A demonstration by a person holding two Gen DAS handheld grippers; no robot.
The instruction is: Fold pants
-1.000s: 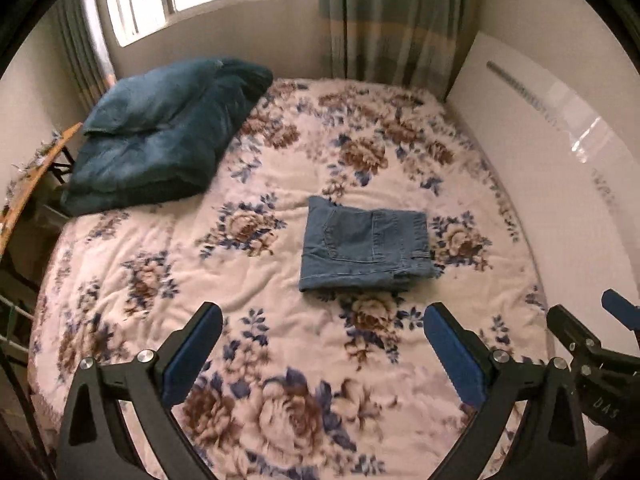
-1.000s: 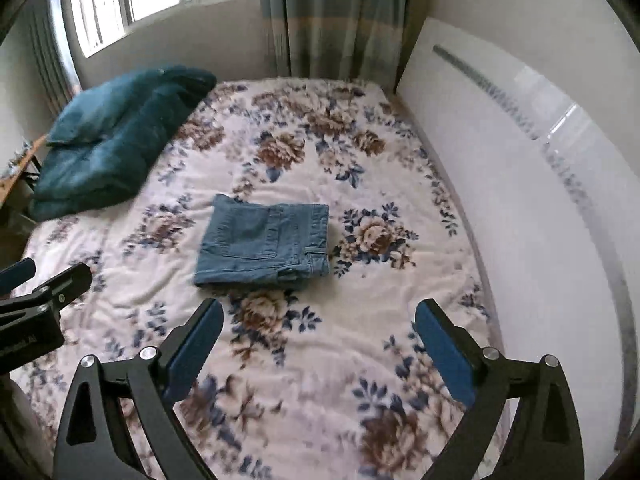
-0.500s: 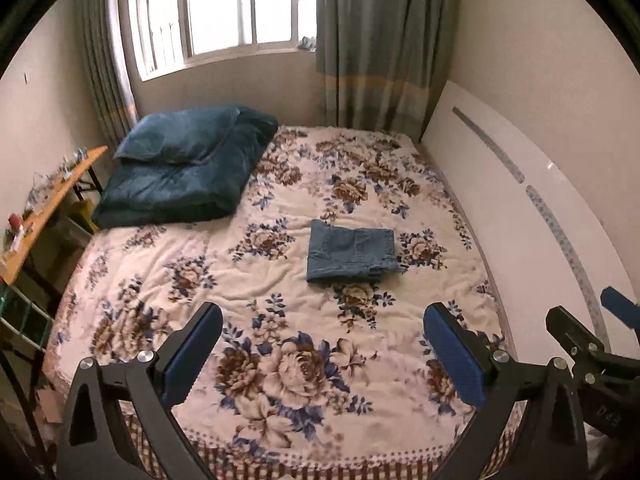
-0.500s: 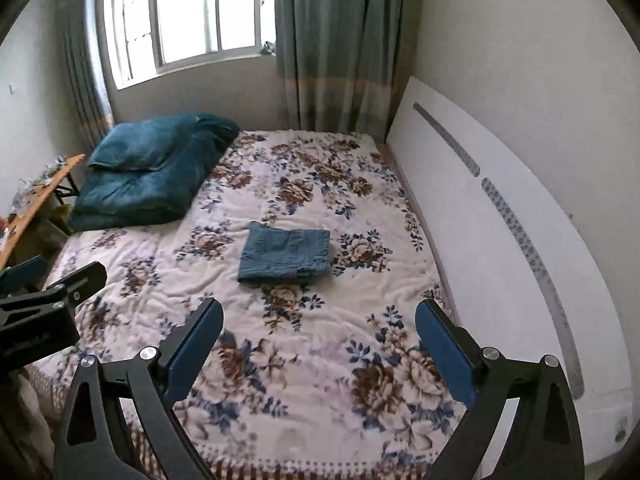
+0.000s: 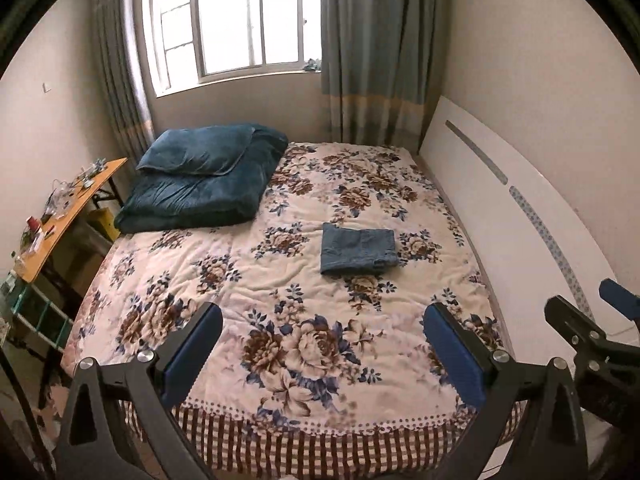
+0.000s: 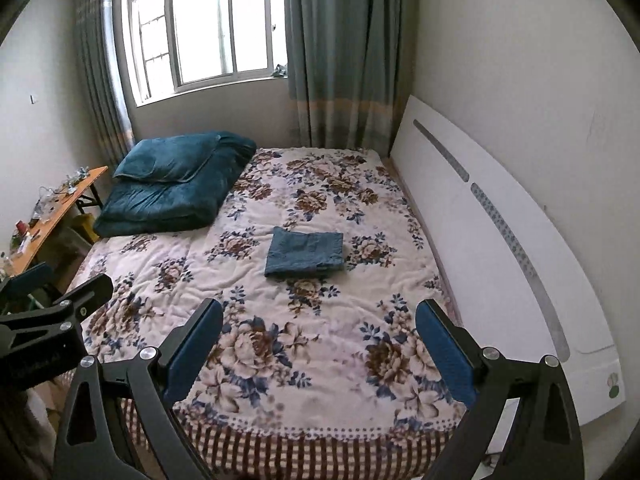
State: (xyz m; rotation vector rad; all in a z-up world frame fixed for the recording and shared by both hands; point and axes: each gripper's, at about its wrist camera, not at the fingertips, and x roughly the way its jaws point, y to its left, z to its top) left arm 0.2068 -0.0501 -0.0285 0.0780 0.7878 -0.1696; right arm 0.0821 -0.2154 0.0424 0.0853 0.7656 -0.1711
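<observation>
Both grippers are pulled back farther from the bed than a second ago, so the whole mattress and the window are now taken in. Nearest, the left gripper (image 5: 322, 348) is held with its blue-padded fingers (image 5: 194, 346) spread wide, nothing between them, nothing touched. The right gripper (image 6: 318, 346) is likewise spread wide and empty. Beyond them, the floral bedspread (image 5: 280, 344) is seen. The folded pants (image 5: 358, 250), blue denim, are laid flat near the bed's middle, toward the white headboard (image 5: 520, 220). Farther off, a dark teal duvet (image 5: 200, 188) is stacked below the window (image 5: 236, 20).
</observation>
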